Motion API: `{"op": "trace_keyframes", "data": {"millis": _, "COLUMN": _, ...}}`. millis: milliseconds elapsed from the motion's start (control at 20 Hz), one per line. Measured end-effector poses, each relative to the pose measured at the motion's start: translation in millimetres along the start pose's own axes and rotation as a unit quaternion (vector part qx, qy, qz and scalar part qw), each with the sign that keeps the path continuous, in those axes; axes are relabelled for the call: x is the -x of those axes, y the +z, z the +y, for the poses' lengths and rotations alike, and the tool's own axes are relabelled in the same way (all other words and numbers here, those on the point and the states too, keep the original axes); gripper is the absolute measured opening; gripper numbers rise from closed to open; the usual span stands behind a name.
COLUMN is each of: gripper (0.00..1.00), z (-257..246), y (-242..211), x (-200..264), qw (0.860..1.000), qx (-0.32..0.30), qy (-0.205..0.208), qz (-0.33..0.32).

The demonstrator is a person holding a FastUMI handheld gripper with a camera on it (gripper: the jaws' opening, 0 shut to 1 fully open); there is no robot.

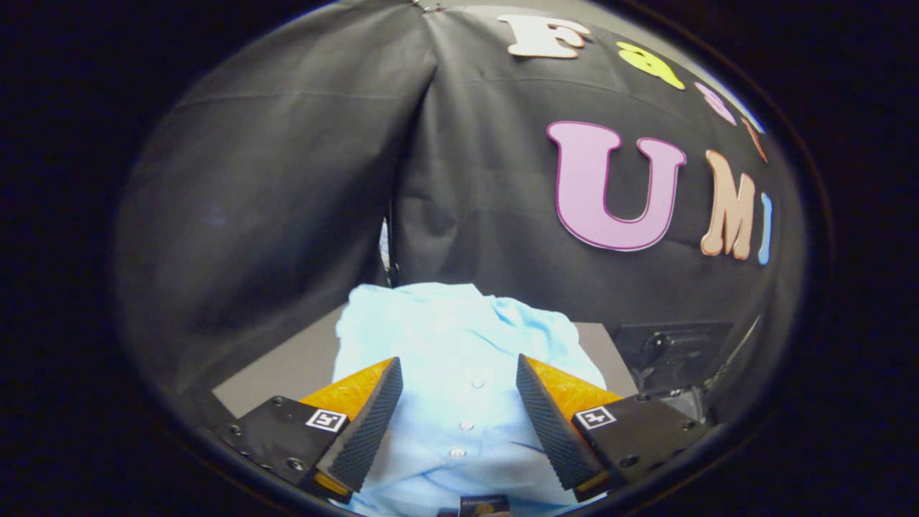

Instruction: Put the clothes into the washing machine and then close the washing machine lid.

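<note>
Pale blue cloth, a buttoned shirt [459, 345], lies spread on a grey table [287, 370], and it runs from beyond the fingertips back between the two fingers and under them. A row of small round buttons [467, 425] goes down its front placket, right along the gap between the fingers. The gripper [459, 373] hovers over the shirt with its jaws wide apart; neither pad presses on the fabric, and whether the tips touch it from above cannot be told. The far edge of the shirt is bunched up a little against the black cloth wall [287, 179] behind the table. To the right of the shirt, beyond the right finger, sits a dark machine [671, 355] with a panel and some fittings; its shape is hard to make out at this angle, and no lid or drum opening can be made out on it.
</note>
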State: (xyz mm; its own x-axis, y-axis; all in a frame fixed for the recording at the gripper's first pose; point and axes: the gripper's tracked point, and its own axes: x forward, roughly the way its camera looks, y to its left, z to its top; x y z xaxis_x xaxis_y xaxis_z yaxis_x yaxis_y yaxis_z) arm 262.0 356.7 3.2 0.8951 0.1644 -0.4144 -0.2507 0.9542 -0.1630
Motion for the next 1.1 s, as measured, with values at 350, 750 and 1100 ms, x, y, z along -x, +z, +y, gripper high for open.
{"op": "trace_keyframes", "data": {"millis": 350, "gripper": 0.68, "z": 15, "y": -16, "x": -11, "qw": 0.995, "qx": -0.050, "qy": 0.050, "qz": 0.065}}
{"op": "trace_keyframes", "data": {"millis": 750, "gripper": 0.13, "z": 32, "y": -24, "x": 16, "qw": 0.976, "qx": -0.043, "qy": 0.211, "qz": 0.042}}
{"op": "trace_keyframes", "data": {"millis": 1100, "gripper": 0.00, "z": -37, "y": -3, "x": 48, "qw": 0.989, "qx": 0.022, "qy": 0.148, "qz": -0.011}}
